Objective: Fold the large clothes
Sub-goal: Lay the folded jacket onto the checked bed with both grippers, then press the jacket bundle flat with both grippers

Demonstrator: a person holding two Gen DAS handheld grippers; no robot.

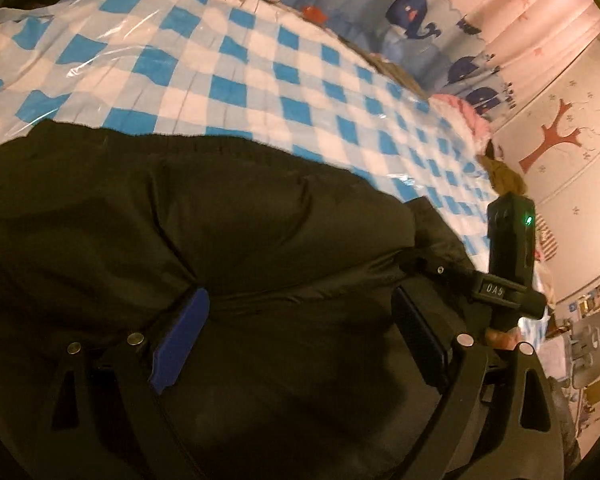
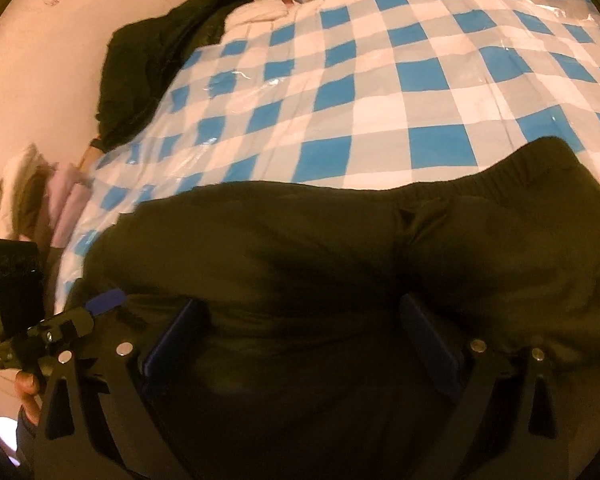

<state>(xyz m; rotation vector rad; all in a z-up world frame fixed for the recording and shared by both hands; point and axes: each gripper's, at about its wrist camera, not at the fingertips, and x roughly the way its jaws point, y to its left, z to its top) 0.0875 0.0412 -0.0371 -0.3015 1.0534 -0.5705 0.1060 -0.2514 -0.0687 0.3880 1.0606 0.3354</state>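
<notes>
A large black padded garment [image 1: 180, 220] lies folded over on the blue-and-white checked bed cover [image 1: 228, 64]. It has an elastic band along its far edge. My left gripper [image 1: 300, 300] is open just above the garment's near part, blue pads wide apart. The right gripper shows at the right of this view [image 1: 496, 292]. In the right wrist view the same garment [image 2: 320, 248] fills the lower half, and my right gripper [image 2: 304, 312] is open over it, fingers spread on either side of a dark fold. Neither gripper holds cloth.
Another dark garment [image 2: 160, 56] hangs off the bed's far left corner. Pink and white folded cloths [image 2: 56, 200] lie at the left edge. A whale-print curtain [image 1: 412, 12] and pink wall stand behind the bed. Grey shoes [image 1: 592, 336] sit on the floor at right.
</notes>
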